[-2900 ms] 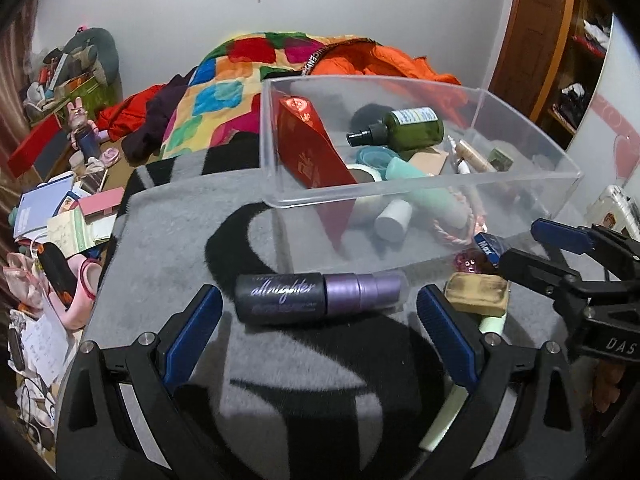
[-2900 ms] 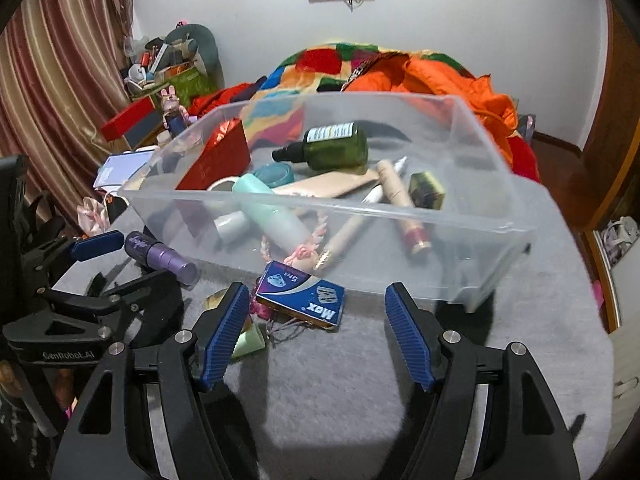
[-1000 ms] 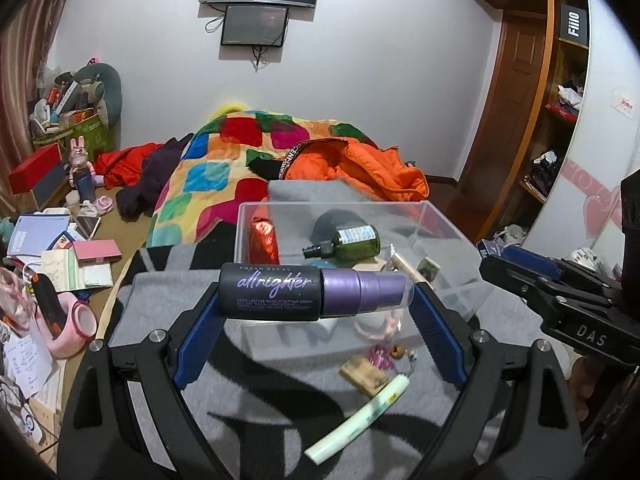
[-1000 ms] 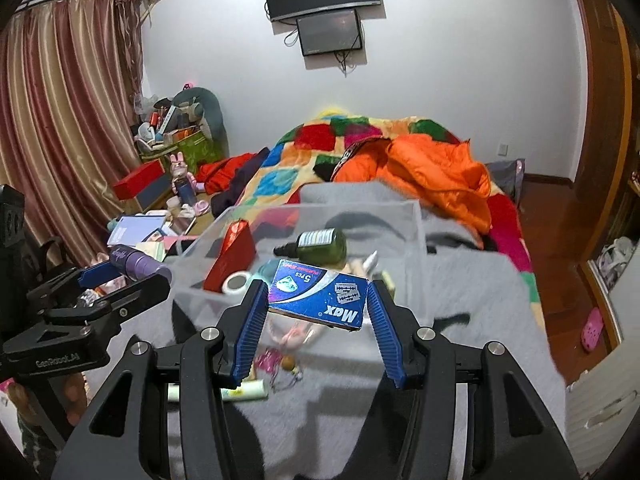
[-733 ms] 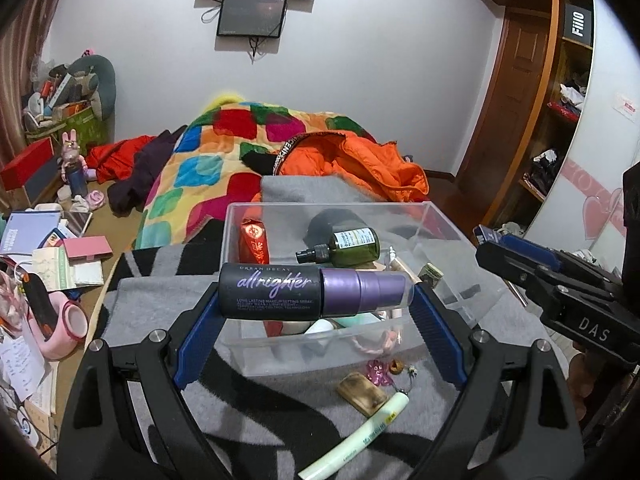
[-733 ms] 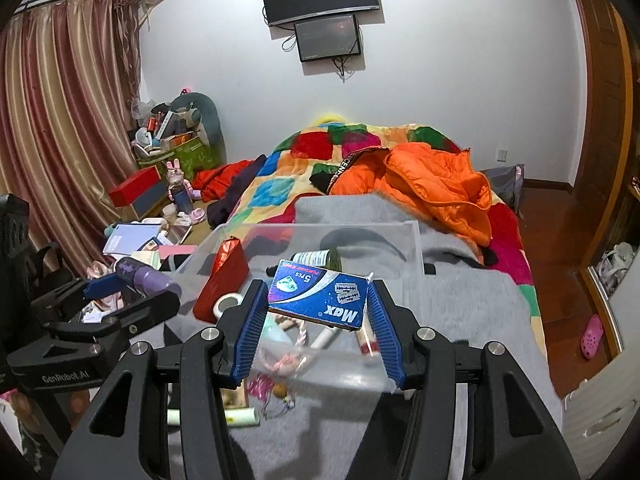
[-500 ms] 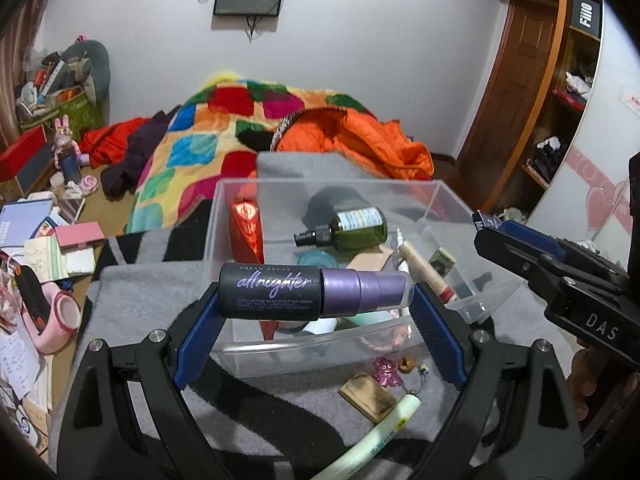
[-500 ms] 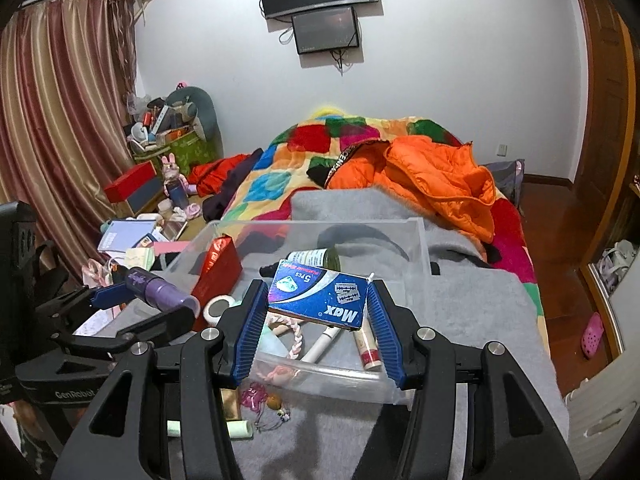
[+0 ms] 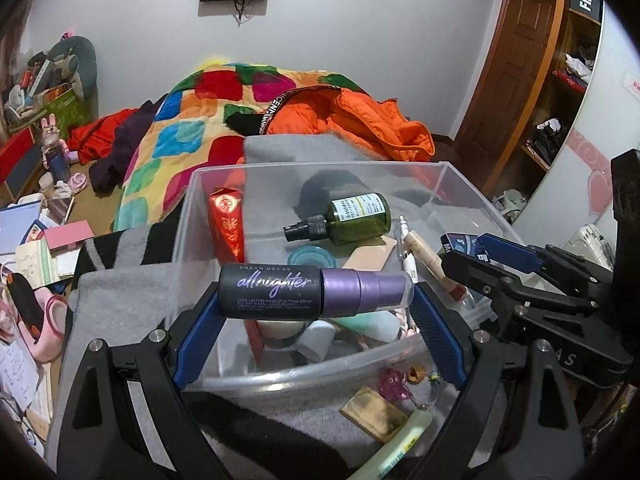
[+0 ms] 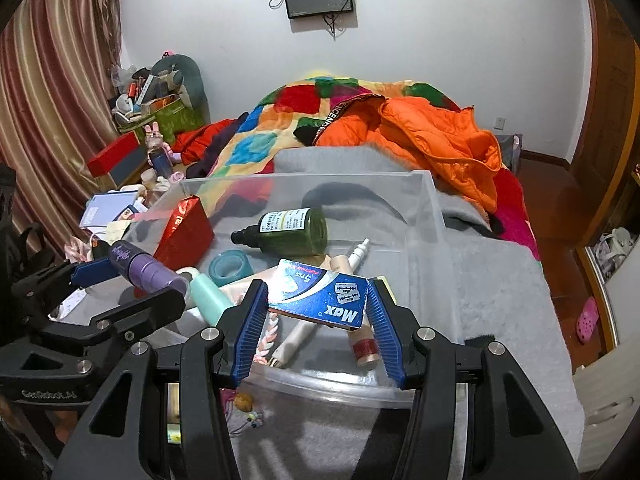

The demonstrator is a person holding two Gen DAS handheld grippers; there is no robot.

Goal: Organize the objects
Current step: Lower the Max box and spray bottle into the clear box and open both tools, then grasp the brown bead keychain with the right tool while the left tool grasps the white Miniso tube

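Left wrist view: clear plastic bin (image 9: pixel 460 184) sits on the grey blanket (image 9: pixel 132 276), its near rim just under both tools. Bin floor is crowded: red carton (image 9: pixel 226 220) at the left wall, green spray bottle (image 9: pixel 356 218) mid-back, teal tape roll (image 9: pixel 310 256), tubes at right. Free floor mostly at the back, behind the green bottle. Outside the near rim on the blanket: wooden block (image 9: pixel 374 414), pale green tube (image 9: pixel 400 452), small charms (image 9: pixel 394 382).

Versus a second ago: bin fills more of both views and both tools now sit over its near wall rather than short of it; grips unchanged.

Left gripper (image 9: pixel 316 312) spread wide, clamped end-to-end on the purple setting-spray bottle (image 9: pixel 312 292), held crosswise, tilted down over the bin's near-left part. Right gripper (image 10: pixel 318 312) at a narrower spread, clamped on the blue razor-blade box (image 10: pixel 320 298), also tilted down, over the near-right part above the tubes (image 10: pixel 352 264). The two tools are side by side, close but not touching.
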